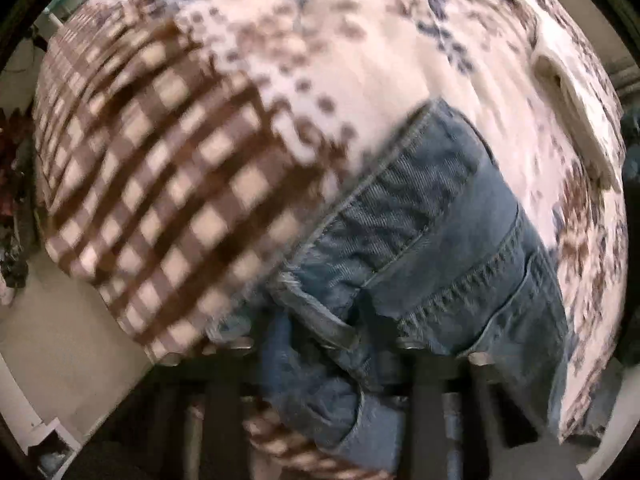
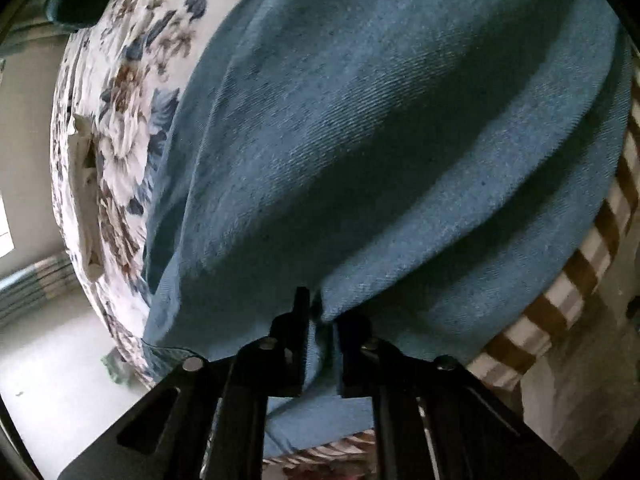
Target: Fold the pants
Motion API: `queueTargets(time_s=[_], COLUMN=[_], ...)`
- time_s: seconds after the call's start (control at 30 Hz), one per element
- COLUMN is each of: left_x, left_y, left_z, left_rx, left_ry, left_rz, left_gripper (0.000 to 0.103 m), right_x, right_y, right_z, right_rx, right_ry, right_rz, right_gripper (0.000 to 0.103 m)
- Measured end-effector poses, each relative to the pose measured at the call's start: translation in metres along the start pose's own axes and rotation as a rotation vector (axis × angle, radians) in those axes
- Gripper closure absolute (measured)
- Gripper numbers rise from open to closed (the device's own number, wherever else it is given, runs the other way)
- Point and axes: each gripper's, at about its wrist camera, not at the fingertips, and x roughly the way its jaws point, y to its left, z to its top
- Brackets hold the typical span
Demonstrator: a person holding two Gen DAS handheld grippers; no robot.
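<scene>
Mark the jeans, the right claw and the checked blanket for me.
jeans (image 2: 380, 140): right wrist view, on the broad denim panel.
right claw (image 2: 322, 320): right wrist view, between its fingertips, pinching denim.
checked blanket (image 1: 160, 184): left wrist view, on the brown-and-cream checks.

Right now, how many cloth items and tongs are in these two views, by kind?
Jeans: 1
Flowered bedcover: 1
Checked blanket: 1
Tongs: 2, left tongs and right tongs, both gripping the jeans
Total: 5

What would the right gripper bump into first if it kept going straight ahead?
Nothing new: the right gripper is already pinching the blue denim pants. Straight ahead is more of that denim, probably lying on the bedspread.
</scene>
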Motion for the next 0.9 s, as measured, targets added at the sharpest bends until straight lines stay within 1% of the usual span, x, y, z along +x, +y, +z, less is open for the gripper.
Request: queueTargets(time_s=[0.03, 0.07, 0.13, 0.17, 0.2, 0.23, 0.27, 0.3, 0.33, 0.37, 0.4, 0.47, 0.53, 0.57, 0.6, 0.63, 0.67, 0.7, 0.73, 0.77, 0.8, 0.83, 0.9], left_x=[-0.003, -0.007, -0.021, -0.027, -0.033, -0.037, -0.038, -0.04, -0.033, -0.033, -0.029, -0.025, -0.016, -0.012, -0.01, -0.011, -0.013, -0.016, -0.023, -0.028, -0.033, -0.037, -0.045], left_y=[-0.002, -0.002, -0.007, 0.003, 0.013, 0.024, 0.032, 0.027, 0.038, 0.031, 0.033, 0.023, 0.023, 0.02, 0.018, 0.016, 0.015, 0.011, 0.007, 0.0, -0.008, -0.014, -0.036], left_z=[-0.002, -0.005, -0.02, -0.022, -0.026, -0.03, -0.035, -0.04, -0.044, -0.044, -0.046, -0.047, -0.046, -0.045, -0.043, -0.042, -0.044, -0.043, -0.048, -0.049, -0.055, -0.061, -0.077], left_rx=[0.008, 0.019, 0.037, 0.045, 0.061, 0.064, 0.065, 0.064, 0.06, 0.063, 0.069, 0.103, 0.121, 0.127, 0.136, 0.132, 0.131, 0.139, 0.167, 0.192, 0.222, 0.246, 0.308], left_ry=[-0.022, -0.041, -0.076, -0.084, -0.089, -0.089, -0.08, -0.063, -0.041, -0.025, -0.018, -0.018, -0.008, 0.005, 0.019, 0.028, 0.029, 0.027, 0.017, 0.017, 0.018, 0.01, -0.008], left_rz=[0.001, 0.002, 0.004, 0.004, 0.006, 0.01, 0.011, 0.018, 0.032, 0.041, 0.054, 0.081, 0.099, 0.104, 0.118, 0.119, 0.114, 0.121, 0.136, 0.147, 0.164, 0.177, 0.204], left_gripper=[0.083, 0.087, 0.088, 0.089, 0.089, 0.089, 0.089, 0.089, 0.089, 0.088, 0.088, 0.088, 0.087, 0.082, 0.078, 0.077, 0.076, 0.072, 0.068, 0.054, 0.037, 0.031, 0.024], right_x=[-0.002, -0.012, -0.021, -0.03, -0.036, -0.037, -0.046, -0.048, -0.05, -0.051, -0.051, -0.051, -0.042, -0.036, -0.03, -0.027, -0.028, -0.03, -0.039, -0.048, -0.059, -0.071, -0.091], right_y=[0.001, -0.009, -0.004, -0.009, -0.006, -0.002, -0.008, -0.01, -0.014, -0.019, -0.025, -0.036, -0.038, -0.038, -0.038, -0.039, -0.04, -0.041, -0.044, -0.049, -0.053, -0.059, -0.074], right_z=[-0.004, 0.004, -0.007, 0.003, -0.001, 0.003, 0.0, -0.003, -0.005, -0.005, -0.006, -0.007, -0.006, -0.002, 0.001, 0.004, 0.008, 0.01, 0.013, 0.018, 0.022, 0.027, 0.045], right_rx=[-0.011, -0.015, -0.049, -0.06, -0.083, -0.098, -0.12, -0.133, -0.139, -0.14, -0.14, -0.133, -0.147, -0.158, -0.17, -0.18, -0.181, -0.176, -0.17, -0.163, -0.15, -0.133, -0.088], right_ry=[-0.003, -0.002, -0.003, -0.001, 0.002, 0.002, 0.004, 0.012, 0.019, 0.027, 0.038, 0.05, 0.078, 0.095, 0.118, 0.136, 0.155, 0.165, 0.16, 0.137, 0.105, 0.073, -0.002], right_rz=[-0.013, -0.014, -0.032, -0.033, -0.043, -0.049, -0.055, -0.066, -0.078, -0.08, -0.089, -0.099, -0.122, -0.136, -0.158, -0.156, -0.14, -0.127, -0.104, -0.087, -0.076, -0.073, -0.068], right_gripper=[0.098, 0.098, 0.098, 0.098, 0.098, 0.098, 0.098, 0.098, 0.098, 0.098, 0.098, 0.098, 0.098, 0.096, 0.092, 0.091, 0.089, 0.084, 0.08, 0.073, 0.066, 0.063, 0.062])
